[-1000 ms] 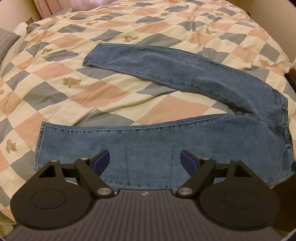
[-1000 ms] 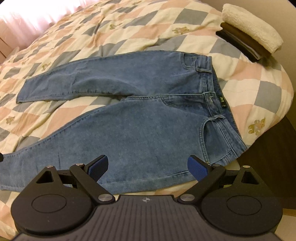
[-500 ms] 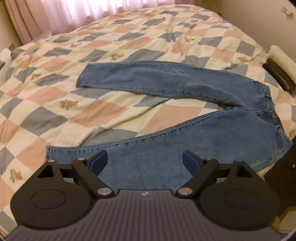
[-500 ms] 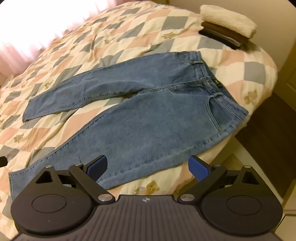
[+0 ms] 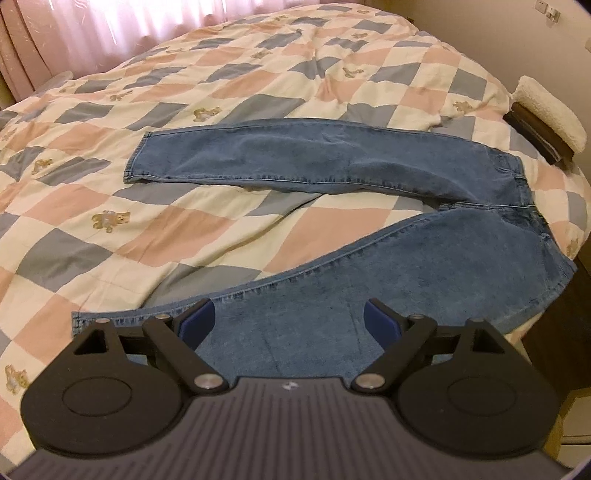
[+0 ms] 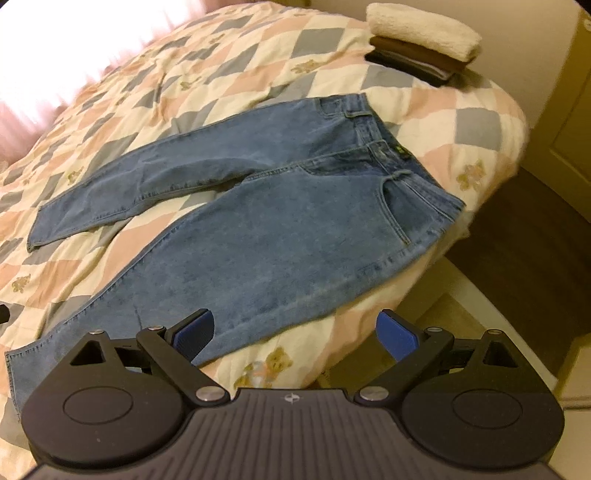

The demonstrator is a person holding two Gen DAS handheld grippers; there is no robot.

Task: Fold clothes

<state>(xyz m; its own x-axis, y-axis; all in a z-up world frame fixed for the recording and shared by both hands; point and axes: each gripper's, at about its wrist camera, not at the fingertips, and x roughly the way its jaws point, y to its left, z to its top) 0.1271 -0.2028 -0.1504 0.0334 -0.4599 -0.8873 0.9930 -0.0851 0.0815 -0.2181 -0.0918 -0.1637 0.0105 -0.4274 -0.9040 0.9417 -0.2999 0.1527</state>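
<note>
A pair of blue jeans [image 5: 369, 177] lies flat on the bed with its legs spread apart in a V, waistband to the right. In the right wrist view the same jeans [image 6: 280, 221] reach the bed's near corner, waistband at the upper right. My left gripper [image 5: 289, 320] hovers open above the near leg, holding nothing. My right gripper [image 6: 295, 332] is open too, raised over the near leg's lower edge and the side of the bed. Neither touches the denim.
The bed carries a checked quilt [image 5: 207, 85] with small bears. A stack of folded clothes topped by a white towel [image 6: 424, 33] sits at the far right corner. Brown floor [image 6: 524, 236] lies beyond the bed edge. Pink curtains [image 5: 74, 33] hang behind.
Both grippers have pulled back and risen from the jeans, so more of the bed shows. The jeans have not moved. Both stay open.
</note>
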